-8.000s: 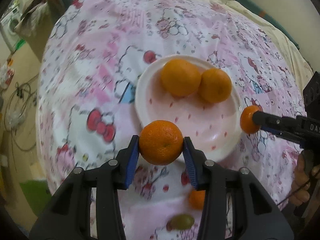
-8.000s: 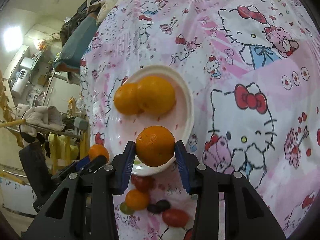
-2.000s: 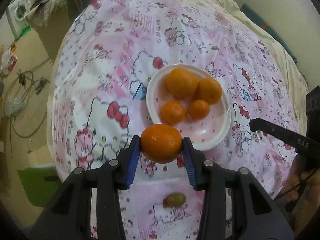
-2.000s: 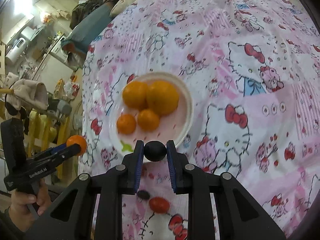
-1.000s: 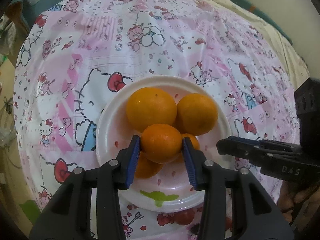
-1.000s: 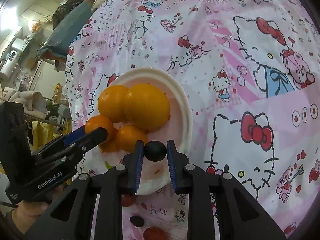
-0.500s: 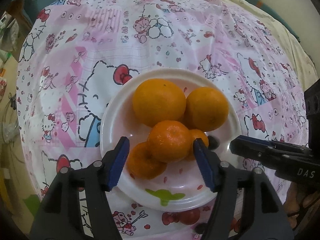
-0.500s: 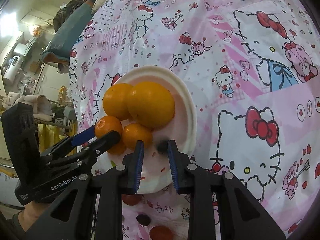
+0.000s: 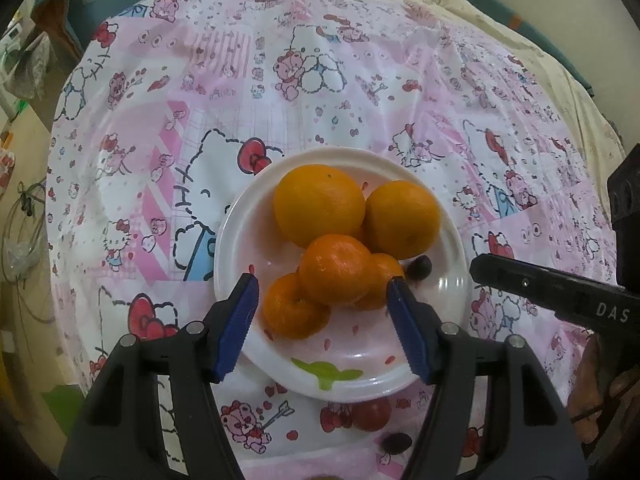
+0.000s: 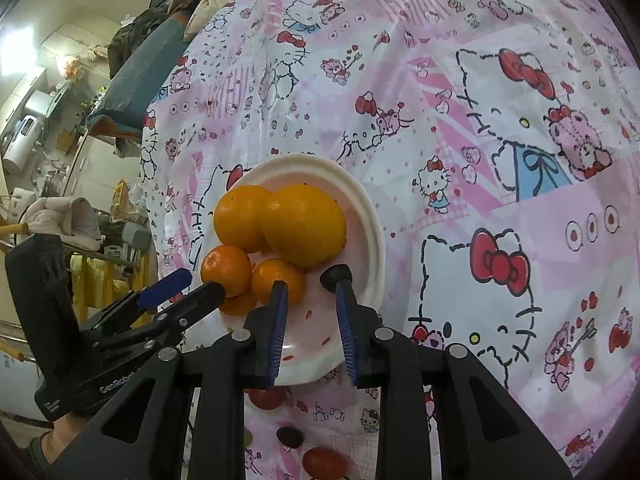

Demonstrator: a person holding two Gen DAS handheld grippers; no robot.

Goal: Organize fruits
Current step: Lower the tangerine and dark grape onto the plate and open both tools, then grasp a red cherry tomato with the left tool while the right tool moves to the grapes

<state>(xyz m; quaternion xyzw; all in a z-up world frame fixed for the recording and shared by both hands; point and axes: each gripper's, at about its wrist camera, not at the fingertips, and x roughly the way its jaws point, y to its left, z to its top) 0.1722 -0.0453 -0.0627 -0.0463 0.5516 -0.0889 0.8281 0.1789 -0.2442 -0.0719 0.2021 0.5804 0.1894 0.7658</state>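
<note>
The left gripper [image 9: 322,282] hangs over the white plate [image 9: 224,248] with its jaws well apart. They have just been opening, and the top mandarin [image 9: 336,268] sits in the gap between them with neither pad touching it. It rests on 2 smaller mandarins and leans against the 2 big oranges [image 9: 320,204] at the back of the plate.

The right gripper [image 10: 310,282] points down at the plate's right side. Its jaws stand narrowly apart with nothing between them. The black grape [image 9: 418,268] lies on the plate just beyond the tip of that gripper's right finger, beside the orange pile.

So 5 citrus fruits and 1 grape are on the plate, and this placing step looks done. What remains loose lies on the printed cloth [image 9: 160,160] on the near side of the plate, towards the person: a red tomato [image 9: 372,416] just off the rim, a loose grape [image 10: 290,436] a little closer in, and a second tomato [image 10: 324,462] nearest of all.

All 3 lie behind both sets of jaws, not ahead of them, so either hand would have to draw back before reaching down. In the right wrist view they sit almost directly beneath that gripper's body, so the right hand looks the nearer. The tomatoes are oval and could roll if nudged.
</note>
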